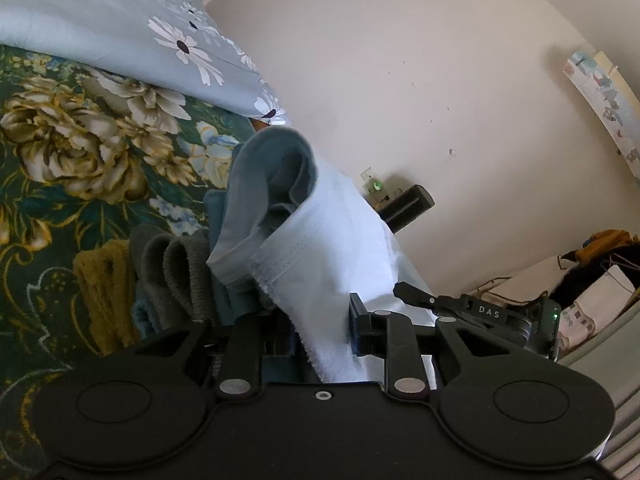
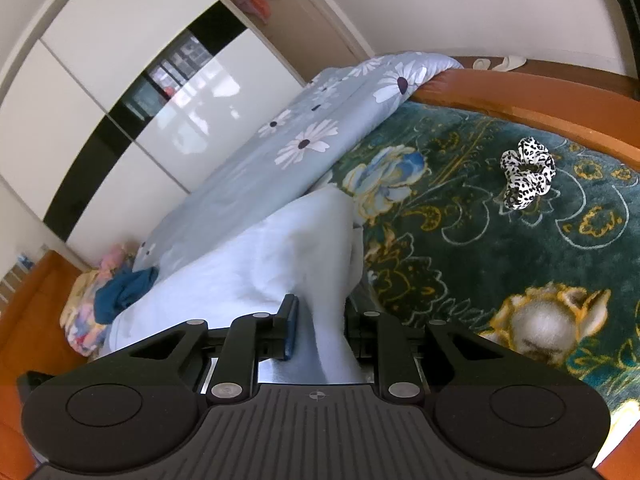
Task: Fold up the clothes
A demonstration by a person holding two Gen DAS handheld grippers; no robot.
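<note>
Pale blue garment hangs bunched between both grippers, just above a bed covered in a dark green floral blanket. Left gripper has the cloth's stitched hem running between its jaws; right gripper likewise has a fold of the same cloth between its jaws. Pads look parted a little around the fabric on both, so whether either one truly pinches it cannot be told.

A light blue daisy-print duvet lies heaped along the blanket's far side. Plain cream wall behind.

Left view only: grey and mustard knit pieces lying beside the garment, plus the right gripper's body marked DAS close alongside. Right view only: glossy white wardrobe, orange wooden bed frame, leopard-print scrunchie on the blanket well apart from the garment, dark blue cloth at the bed's far end.

Both grippers tilt somewhat downward toward the bed.
</note>
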